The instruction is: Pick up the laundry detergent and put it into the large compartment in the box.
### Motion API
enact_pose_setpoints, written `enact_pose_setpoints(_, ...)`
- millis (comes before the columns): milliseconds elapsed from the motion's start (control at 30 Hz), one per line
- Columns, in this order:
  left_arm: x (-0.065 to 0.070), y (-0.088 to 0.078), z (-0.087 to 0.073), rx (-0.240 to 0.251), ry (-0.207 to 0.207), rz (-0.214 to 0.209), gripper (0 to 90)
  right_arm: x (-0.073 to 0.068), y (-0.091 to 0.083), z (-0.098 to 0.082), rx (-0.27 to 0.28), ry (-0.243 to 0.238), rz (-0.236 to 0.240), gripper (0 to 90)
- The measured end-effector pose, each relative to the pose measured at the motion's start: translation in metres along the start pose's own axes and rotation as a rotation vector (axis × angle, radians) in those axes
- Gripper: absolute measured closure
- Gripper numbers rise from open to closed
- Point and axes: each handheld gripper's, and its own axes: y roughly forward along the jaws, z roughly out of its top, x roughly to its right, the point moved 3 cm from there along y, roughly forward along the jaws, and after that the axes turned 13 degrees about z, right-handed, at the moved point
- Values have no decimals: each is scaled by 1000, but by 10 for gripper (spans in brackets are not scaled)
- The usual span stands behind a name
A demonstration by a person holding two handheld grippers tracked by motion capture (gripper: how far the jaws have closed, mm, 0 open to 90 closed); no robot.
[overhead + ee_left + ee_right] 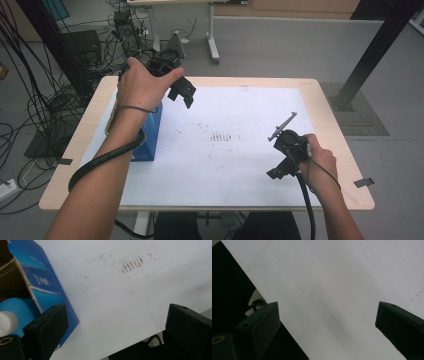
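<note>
While your left hand-held gripper [186, 95] hangs above the worktop [330, 120] with its jaws spread wide and nothing between them, the blue box [150, 132] stands just below and to its left, near the left edge of the white sheet [240, 150]. In the left gripper view the box's top is open, with a blue roll [15, 307] and its white core [7, 322] sitting inside, close to one black jaw.

I judge the main risk to be the box itself: it stands tall and narrow, so if you swing that jaw across at this height you could clip the cardboard flap [25, 282] and tip the box or push it toward the worktop's edge. Reaching in at an angle might also catch a jaw on the rim instead of closing on the roll.

Your right hand-held gripper [280, 167] rests low at the right side of the sheet, jaws likewise spread and empty, well apart from the box. Its cable [306, 200] trails off the near edge and could drag if you reach across quickly to steady the box.
</note>
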Motion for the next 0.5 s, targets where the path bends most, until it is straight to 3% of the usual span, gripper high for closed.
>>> enact_pose_setpoints(233,22,11,1,-1,35,-40,50,-1,-1,1,2,0,-2,54)
enact_pose_setpoints(500,50,37,-2,-44,90,-85,50,-3,-2,0,6,2,-4,54)
